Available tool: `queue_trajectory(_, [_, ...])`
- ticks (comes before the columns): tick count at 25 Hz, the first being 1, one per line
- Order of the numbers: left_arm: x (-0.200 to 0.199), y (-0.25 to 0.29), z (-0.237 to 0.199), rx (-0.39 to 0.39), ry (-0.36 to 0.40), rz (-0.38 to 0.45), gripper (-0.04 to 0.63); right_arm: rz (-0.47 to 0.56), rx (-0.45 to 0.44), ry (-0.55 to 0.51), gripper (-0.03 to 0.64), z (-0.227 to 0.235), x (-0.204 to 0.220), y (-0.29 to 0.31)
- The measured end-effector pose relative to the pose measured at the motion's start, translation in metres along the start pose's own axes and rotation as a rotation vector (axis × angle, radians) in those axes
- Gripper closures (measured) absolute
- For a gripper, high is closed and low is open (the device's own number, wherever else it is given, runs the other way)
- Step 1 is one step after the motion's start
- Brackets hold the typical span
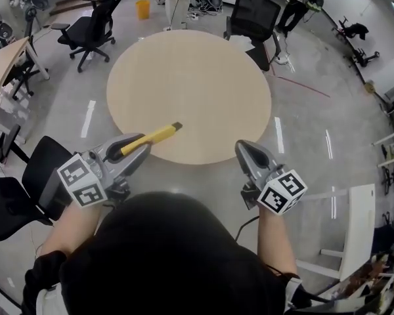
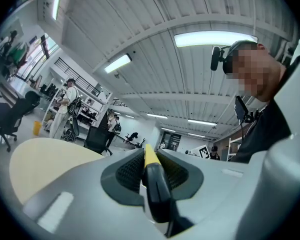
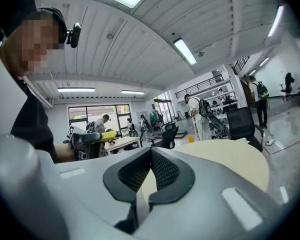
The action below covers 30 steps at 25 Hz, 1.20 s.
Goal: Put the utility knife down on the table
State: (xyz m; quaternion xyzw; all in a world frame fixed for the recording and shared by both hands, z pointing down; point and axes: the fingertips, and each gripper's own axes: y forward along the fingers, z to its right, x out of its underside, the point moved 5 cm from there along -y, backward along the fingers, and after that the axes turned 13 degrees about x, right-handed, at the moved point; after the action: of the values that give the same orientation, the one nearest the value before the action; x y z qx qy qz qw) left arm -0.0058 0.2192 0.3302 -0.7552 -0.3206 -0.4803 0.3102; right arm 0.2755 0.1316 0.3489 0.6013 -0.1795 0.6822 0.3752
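A yellow utility knife (image 1: 156,135) with a black grip sticks out from my left gripper (image 1: 135,147), which is shut on it. The knife hangs over the near edge of the round beige table (image 1: 190,77), pointing right and away. In the left gripper view the knife (image 2: 153,176) runs between the ribbed pads (image 2: 127,170), its yellow end past the gripper's tips (image 2: 146,155). My right gripper (image 1: 245,151) hovers at the table's near right edge. Its jaws (image 3: 151,154) are shut, with nothing between them. The right gripper view also shows the knife (image 3: 105,134) and the table (image 3: 230,159).
Black office chairs stand at the table's far right (image 1: 256,15) and far left (image 1: 92,25), and another (image 1: 23,189) is close at my left. A white desk (image 1: 351,231) stands at the right. A yellow bin (image 1: 142,8) and several people are further off.
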Motion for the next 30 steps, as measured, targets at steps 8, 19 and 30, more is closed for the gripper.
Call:
queue_trajectory(8, [-0.002,0.009,-0.021,-0.015,-0.017,0.01,0.522,-0.019,-0.012,-0.003,0.601,0.016,-0.009,0.024])
queue_trajectory(19, [-0.035,0.016,-0.188,0.102,-0.1,-0.012,0.522,-0.028,0.106,0.067,0.601,0.03,-0.031,0.152])
queue_trajectory(30, [-0.08,0.009,-0.318,0.229,-0.162,-0.029,0.522,-0.035,0.245,0.105,0.601,0.017,-0.054,0.257])
